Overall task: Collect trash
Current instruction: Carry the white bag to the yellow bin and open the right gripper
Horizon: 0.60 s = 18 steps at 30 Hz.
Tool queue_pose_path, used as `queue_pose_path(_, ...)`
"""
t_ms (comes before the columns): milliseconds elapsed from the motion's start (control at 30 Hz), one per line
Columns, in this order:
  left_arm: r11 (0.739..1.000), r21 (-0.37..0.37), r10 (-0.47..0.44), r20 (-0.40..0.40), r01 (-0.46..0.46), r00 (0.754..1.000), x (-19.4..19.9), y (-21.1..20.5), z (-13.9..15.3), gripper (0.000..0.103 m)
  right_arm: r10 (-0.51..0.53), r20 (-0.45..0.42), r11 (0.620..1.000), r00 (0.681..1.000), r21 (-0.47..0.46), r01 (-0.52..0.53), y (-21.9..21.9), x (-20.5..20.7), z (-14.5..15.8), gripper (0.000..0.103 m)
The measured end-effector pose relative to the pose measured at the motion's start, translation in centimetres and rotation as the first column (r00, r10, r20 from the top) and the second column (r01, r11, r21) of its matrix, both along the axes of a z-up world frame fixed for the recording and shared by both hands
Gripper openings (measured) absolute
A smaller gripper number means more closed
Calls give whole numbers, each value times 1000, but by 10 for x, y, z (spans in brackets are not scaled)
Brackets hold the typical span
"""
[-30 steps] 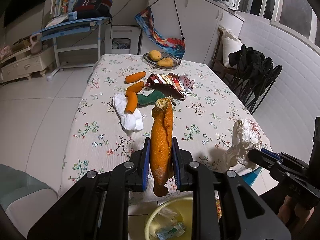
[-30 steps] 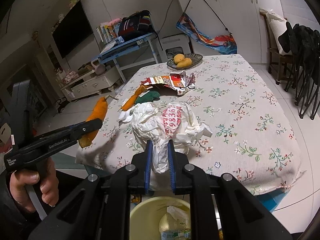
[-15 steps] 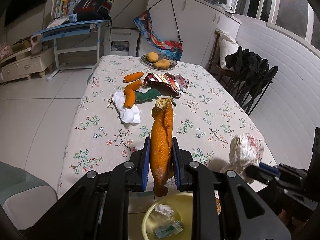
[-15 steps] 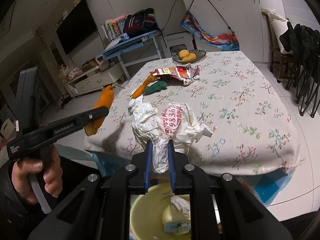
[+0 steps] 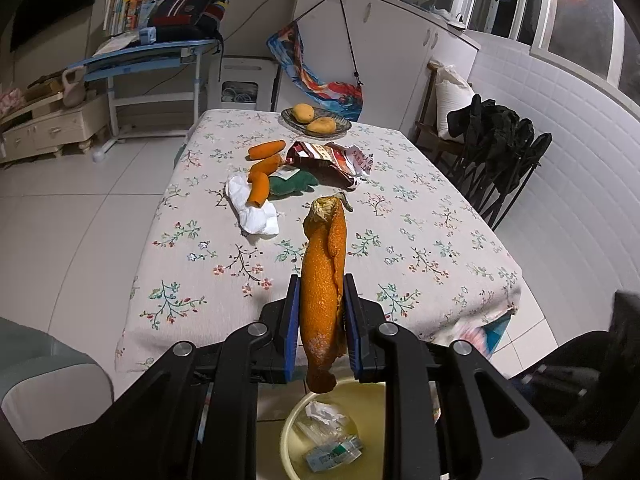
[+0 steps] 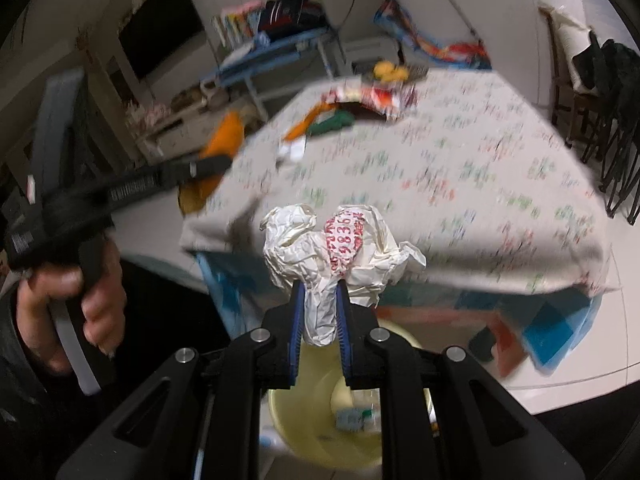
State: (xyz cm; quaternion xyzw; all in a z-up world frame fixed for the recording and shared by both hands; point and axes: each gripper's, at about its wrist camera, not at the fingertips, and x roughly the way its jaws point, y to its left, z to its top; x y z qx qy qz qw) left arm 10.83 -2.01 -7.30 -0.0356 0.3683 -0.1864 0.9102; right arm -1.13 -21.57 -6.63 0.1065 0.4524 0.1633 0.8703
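My left gripper (image 5: pixel 322 322) is shut on a long orange peel (image 5: pixel 323 280) that stands upright between its blue pads, its lower tip hanging over a yellow bin (image 5: pixel 296 436) on the floor. My right gripper (image 6: pixel 319 320) is shut on a crumpled white paper bag with red print (image 6: pixel 344 248), held above the same yellow bin (image 6: pixel 304 420), which holds some scraps. In the right wrist view the left gripper (image 6: pixel 212 164) shows at the left, in a person's hand (image 6: pixel 60 304). On the floral table (image 5: pixel 224 272) lie more orange peels (image 5: pixel 260 190), a white tissue (image 5: pixel 256 216), a green wrapper (image 5: pixel 294 184) and a snack bag (image 5: pixel 328 158).
A plate of fruit (image 5: pixel 316 122) stands at the table's far end. Folding chairs with dark clothes (image 5: pixel 500 152) stand to the right of the table. A blue desk (image 5: pixel 148 56) and a low cabinet (image 5: pixel 48 128) are at the back left. The right wrist view is motion-blurred.
The right gripper with the paper bag has drawn back off the table edge and sunk over the bin. The left gripper has pulled back slightly, so more of the bin shows beneath it.
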Motion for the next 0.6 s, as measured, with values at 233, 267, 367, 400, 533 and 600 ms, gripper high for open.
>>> queue_pose_path(233,1000,0,-6,3,6,1000,-6,-2,-1,19,49,-165,997,985,-44,-57,13,2,-34,17)
queue_pose_path(267,1000,1,-6,2,6,1000,-6,-2,-1,19,53,-176,997,983,-47,-62,15,2,-37,17)
queue_pose_path(367,1000,0,-5,2,5,1000,-6,-2,-1,19,75,-216,994,974,-59,-90,21,2,-45,20)
queue_pose_path(400,1000,0,-5,3,5,1000,-7,-2,-1,19,82,-224,993,971,-67,-99,23,0,-47,21)
queue_pose_path(533,1000,0,-5,2,5,1000,-6,-2,-1,19,95,-253,990,963,-81,-119,27,0,-53,28)
queue_pose_path(600,1000,0,-6,2,6,1000,-6,-2,-1,19,89,-253,990,963,-86,-113,25,-1,-53,35)
